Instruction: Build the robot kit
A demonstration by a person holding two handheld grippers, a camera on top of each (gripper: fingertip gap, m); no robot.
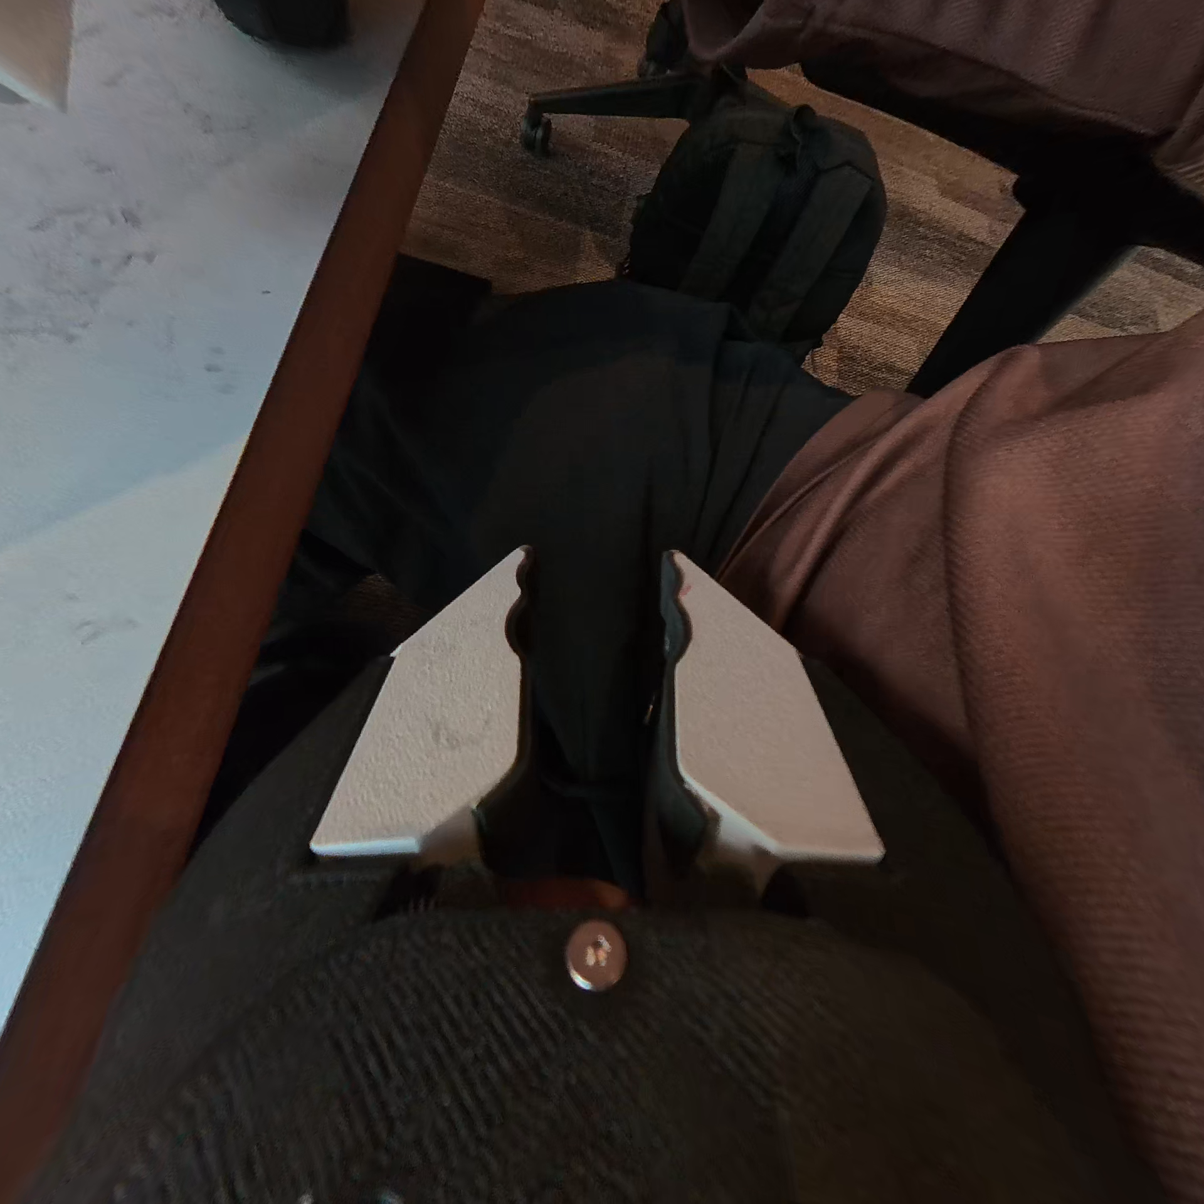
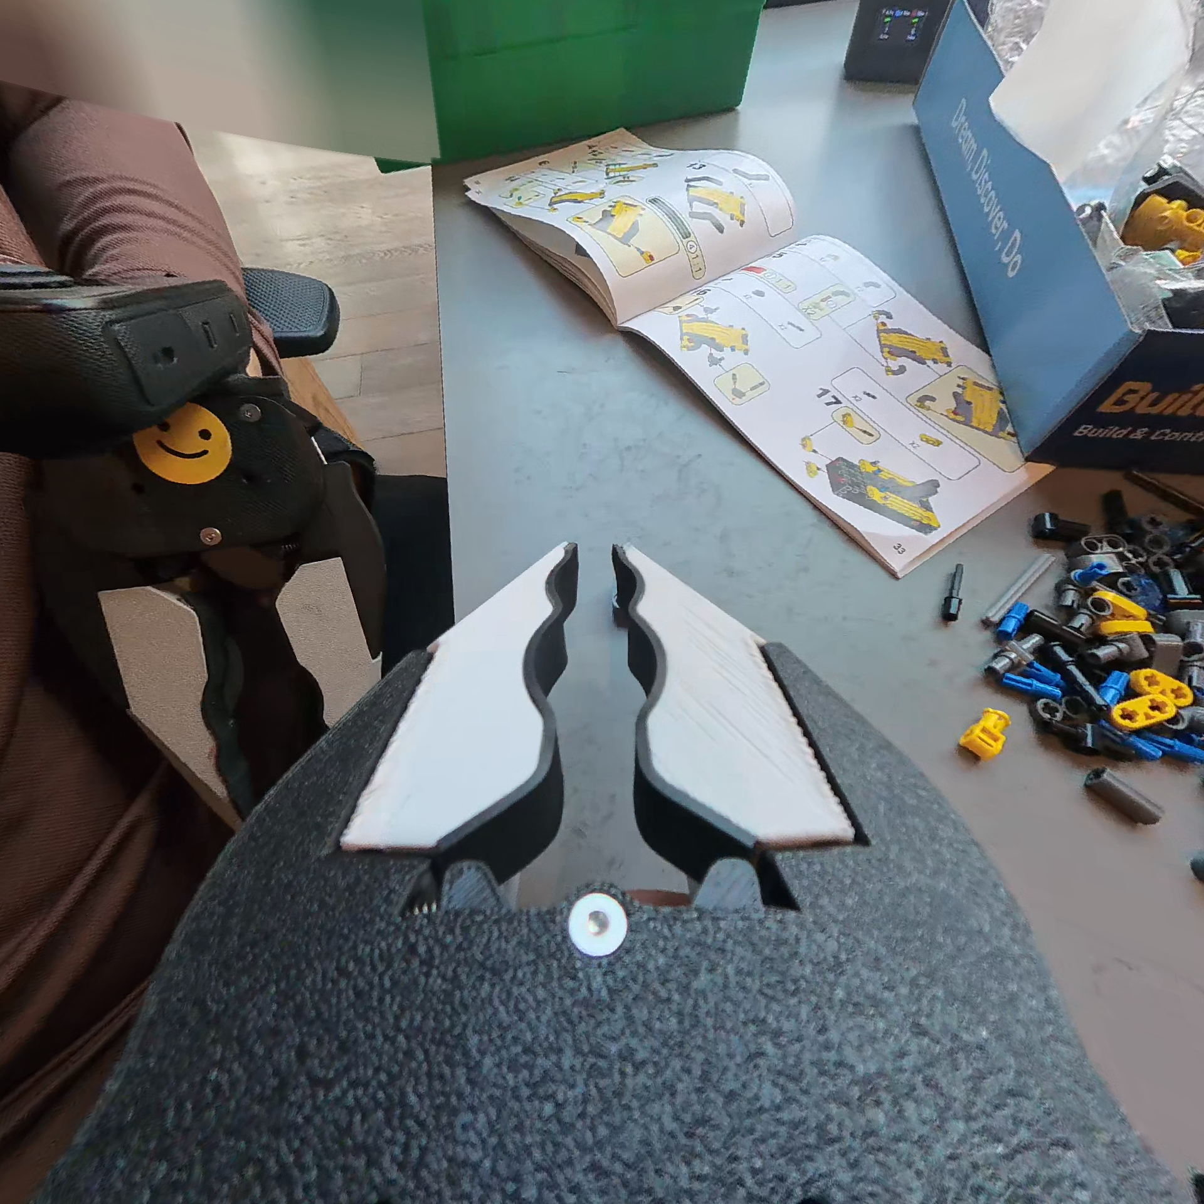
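Observation:
My right gripper (image 2: 594,554) hovers over a grey table (image 2: 554,423). Its jaws stand slightly apart, with nothing between the tips. A small black piece (image 2: 617,604) lies on the table just under its right fingertip. An open instruction booklet (image 2: 749,326) lies ahead. A pile of black, blue, grey and yellow building pieces (image 2: 1107,651) lies to the right. My left gripper (image 1: 596,560) is open and empty. It is off the table's edge, over a person's dark-trousered lap (image 1: 586,456), beside a brown sleeve (image 1: 977,586). It also shows in the right wrist view (image 2: 260,736).
A blue box (image 2: 1016,260) with bagged pieces stands at the right. A green box (image 2: 586,65) and a small dark device (image 2: 892,39) stand at the back. A yellow piece (image 2: 984,733) and a black pin (image 2: 952,591) lie loose. A black backpack (image 1: 762,221) and a chair base (image 1: 586,104) are on the carpet. Spacing between my two grippers at the tips: around 15 cm.

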